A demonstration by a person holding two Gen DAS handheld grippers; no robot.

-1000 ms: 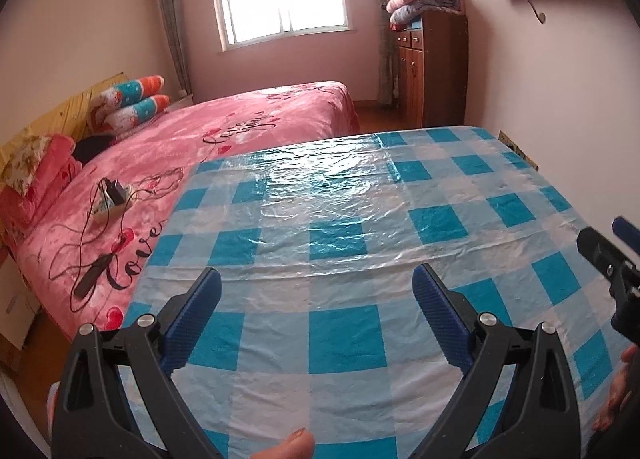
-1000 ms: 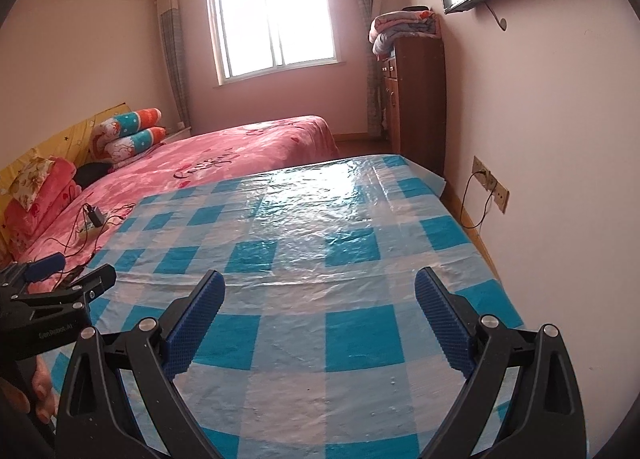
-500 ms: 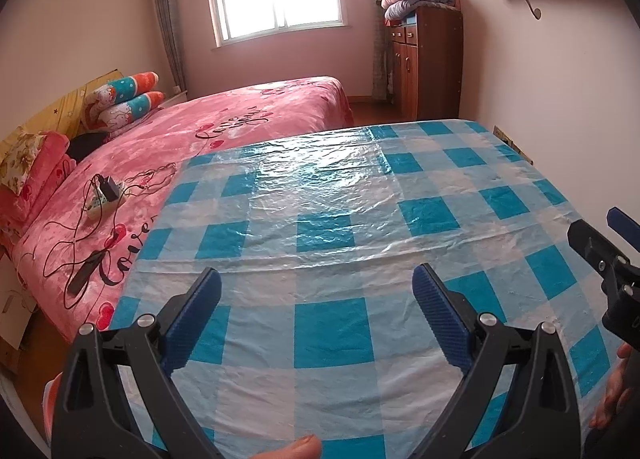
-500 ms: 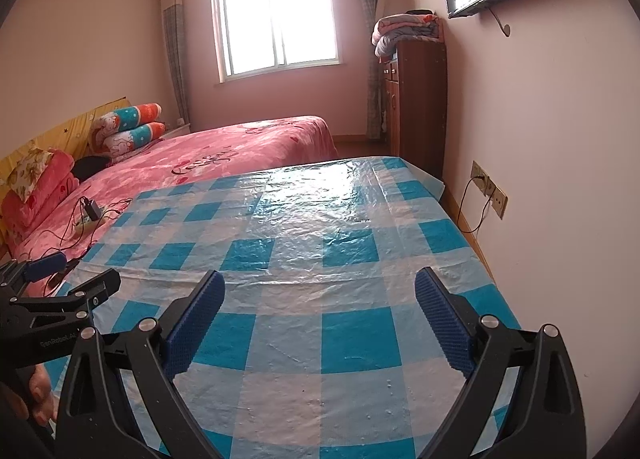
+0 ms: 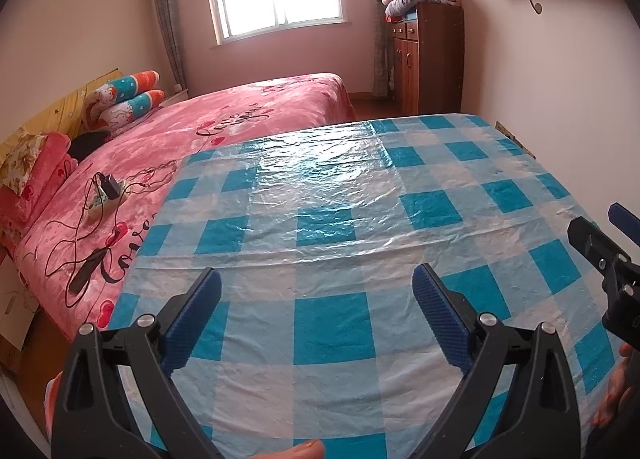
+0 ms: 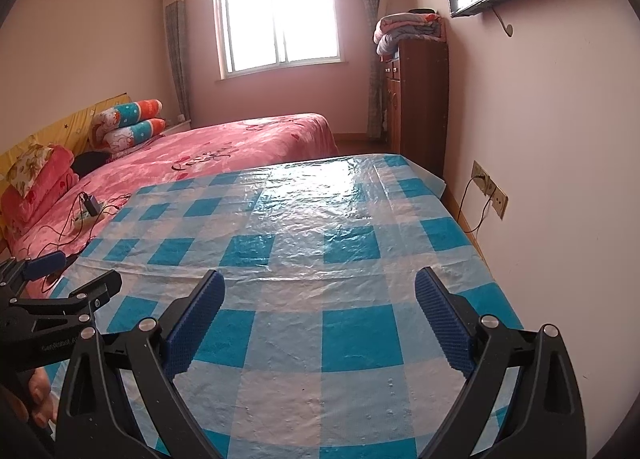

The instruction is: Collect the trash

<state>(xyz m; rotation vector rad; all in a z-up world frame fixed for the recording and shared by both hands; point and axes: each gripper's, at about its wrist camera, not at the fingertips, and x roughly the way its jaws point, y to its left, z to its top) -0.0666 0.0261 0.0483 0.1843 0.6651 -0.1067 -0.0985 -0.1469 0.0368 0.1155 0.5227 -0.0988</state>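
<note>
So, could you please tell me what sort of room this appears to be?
A home bedroom, most likely: a bed with a pink cover, pillows at its head, and a wooden cabinet topped with folded blankets.

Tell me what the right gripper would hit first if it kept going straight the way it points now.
Probably the blue checked plastic sheet: the right gripper, open and empty, points low across it. Nothing lies on the sheet in its line; depth is unclear.

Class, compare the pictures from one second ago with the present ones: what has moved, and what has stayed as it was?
Only the views shifted slightly: the checkered tablecloth sits a little lower in frame, so both cameras tilted or pulled back a touch. Nothing was grasped or released. The left hand-held gripper and right hand-held gripper stay open and empty, and the pink bed is unchanged.
</note>
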